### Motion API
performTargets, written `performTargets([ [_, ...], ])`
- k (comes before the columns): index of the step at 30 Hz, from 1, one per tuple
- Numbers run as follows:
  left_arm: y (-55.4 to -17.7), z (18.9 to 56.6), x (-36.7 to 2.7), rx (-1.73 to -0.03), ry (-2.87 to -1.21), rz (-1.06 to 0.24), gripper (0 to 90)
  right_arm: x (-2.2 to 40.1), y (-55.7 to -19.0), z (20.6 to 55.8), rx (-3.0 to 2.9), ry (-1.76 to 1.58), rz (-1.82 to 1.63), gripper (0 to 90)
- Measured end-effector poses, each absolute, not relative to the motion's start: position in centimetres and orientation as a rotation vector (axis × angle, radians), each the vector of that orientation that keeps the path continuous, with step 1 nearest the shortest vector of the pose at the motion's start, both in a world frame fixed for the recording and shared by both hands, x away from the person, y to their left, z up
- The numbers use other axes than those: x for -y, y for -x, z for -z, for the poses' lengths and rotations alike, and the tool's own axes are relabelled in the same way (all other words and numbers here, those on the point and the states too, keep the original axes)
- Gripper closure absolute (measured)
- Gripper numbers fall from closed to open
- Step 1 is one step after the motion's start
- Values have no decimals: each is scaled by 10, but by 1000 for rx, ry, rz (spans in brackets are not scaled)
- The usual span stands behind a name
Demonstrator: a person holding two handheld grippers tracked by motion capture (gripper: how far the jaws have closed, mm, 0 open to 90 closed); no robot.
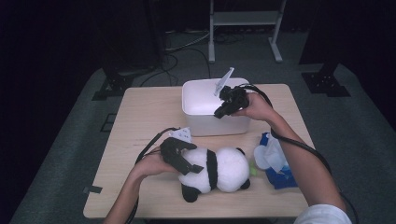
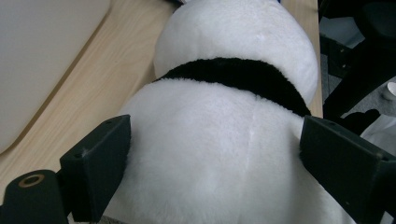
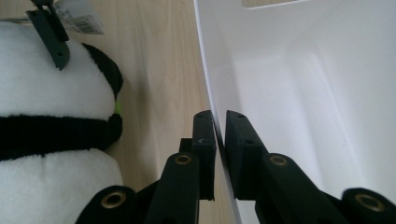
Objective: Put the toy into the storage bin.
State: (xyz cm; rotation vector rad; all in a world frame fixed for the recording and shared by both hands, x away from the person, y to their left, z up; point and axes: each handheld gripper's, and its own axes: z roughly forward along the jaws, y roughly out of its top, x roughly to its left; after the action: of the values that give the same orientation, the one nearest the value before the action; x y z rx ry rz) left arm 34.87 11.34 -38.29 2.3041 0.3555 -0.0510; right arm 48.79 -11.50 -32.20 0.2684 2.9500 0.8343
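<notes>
Found the plush panda (image 1: pixel 229 168) lying on its side near the front edge of the worktop (image 1: pixel 140 121), just before the white bin (image 1: pixel 210 126) and not touching it. Noted the left gripper (image 1: pixel 187 163) set across the rear half of the body, behind the black band, with the jaws spread very wide. Saw the fur meeting both pads in the left gripper view, so judged it a soft hold on the toy, not yet lifted. Took such a wide grasp as needed, since the body is thick and would slip out of a narrow pinch.

Saw the right gripper (image 3: pixel 220 119) nearly closed on the bin's near wall – one jaw outside, one inside, the thin white wall pinched between the pads. Judged this grip as meant to steady the bin or draw it closer – probably so that the panda could go in. Found the bin empty as far as visible. Noticed a blue and white packet (image 1: pixel 275 163) beside the panda's head, untouched.
</notes>
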Motion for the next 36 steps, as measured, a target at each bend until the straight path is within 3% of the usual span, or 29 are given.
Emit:
performTargets([
  [36,-345,380,-115,-353,-2312,41,94,105,-438,326,-3009,-126,-809,861],
])
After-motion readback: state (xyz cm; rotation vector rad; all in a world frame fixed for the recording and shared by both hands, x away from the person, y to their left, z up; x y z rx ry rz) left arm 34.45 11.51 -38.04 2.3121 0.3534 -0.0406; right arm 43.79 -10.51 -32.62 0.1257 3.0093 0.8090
